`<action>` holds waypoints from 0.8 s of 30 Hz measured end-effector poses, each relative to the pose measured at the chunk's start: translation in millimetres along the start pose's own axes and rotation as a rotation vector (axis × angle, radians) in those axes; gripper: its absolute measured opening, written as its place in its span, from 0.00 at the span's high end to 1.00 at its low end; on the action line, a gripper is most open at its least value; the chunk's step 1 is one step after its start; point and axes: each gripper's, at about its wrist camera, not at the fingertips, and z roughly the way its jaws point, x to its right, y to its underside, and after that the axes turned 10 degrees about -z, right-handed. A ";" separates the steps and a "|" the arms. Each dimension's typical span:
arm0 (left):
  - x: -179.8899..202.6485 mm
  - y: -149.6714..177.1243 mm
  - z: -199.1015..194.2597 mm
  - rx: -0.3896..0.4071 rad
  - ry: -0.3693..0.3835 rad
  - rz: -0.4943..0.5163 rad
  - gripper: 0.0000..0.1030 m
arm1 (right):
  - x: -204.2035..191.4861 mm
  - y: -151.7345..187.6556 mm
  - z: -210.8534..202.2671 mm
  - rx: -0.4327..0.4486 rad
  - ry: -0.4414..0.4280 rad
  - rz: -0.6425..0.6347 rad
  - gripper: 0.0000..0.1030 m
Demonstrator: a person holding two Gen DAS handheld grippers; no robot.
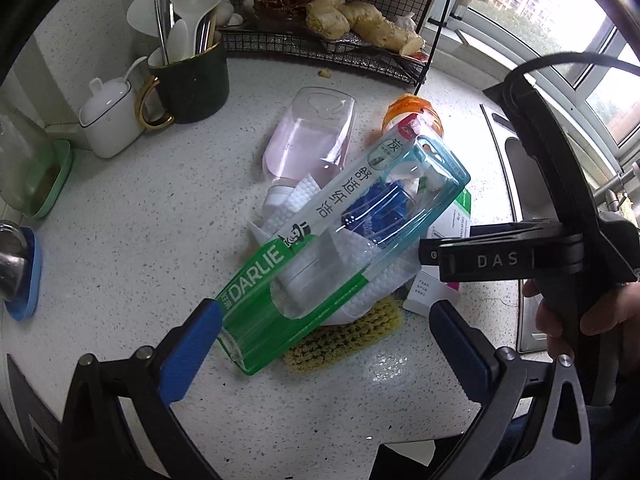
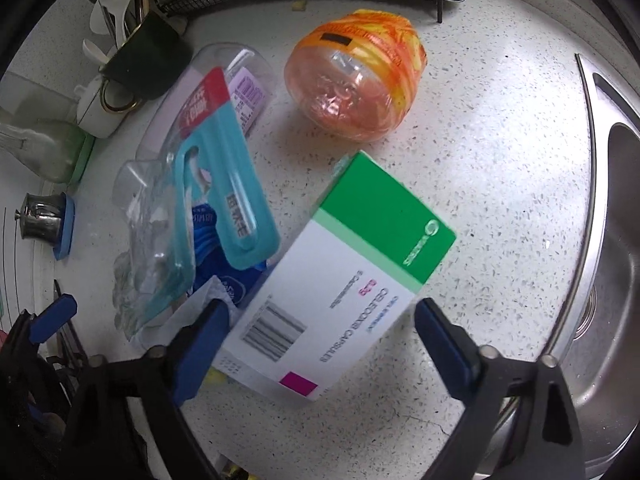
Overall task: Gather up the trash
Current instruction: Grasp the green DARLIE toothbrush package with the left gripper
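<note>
Cardboard box (rectangular), clear glossy blister pack

Black claw frames with blue pads, silver screws, "DAS" lettering.

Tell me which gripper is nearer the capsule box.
Right. The right gripper is open with the capsule box between its fingers; the left gripper sits over the toothbrush pack, box beyond.

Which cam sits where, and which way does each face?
Left wrist: on the left gripper, looking down at the Darlie toothbrush pack; its blue fingers, the right gripper and a hand show.
Right wrist: on the right gripper, above the capsule box; its fingers show.
Shared: toothbrush pack, orange bottle, capsule box.
</note>
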 end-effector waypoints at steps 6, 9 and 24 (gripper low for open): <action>-5.9 1.7 -2.6 0.008 -0.002 0.003 0.00 | -13.6 7.8 3.4 0.000 0.004 -0.063 0.30; -7.1 7.2 -10.0 0.033 0.023 0.060 0.00 | -15.6 14.6 0.9 0.000 0.012 -0.085 0.32; -44.2 0.3 11.6 -0.040 0.059 0.269 0.00 | 17.1 69.1 -30.8 0.009 0.050 -0.155 0.36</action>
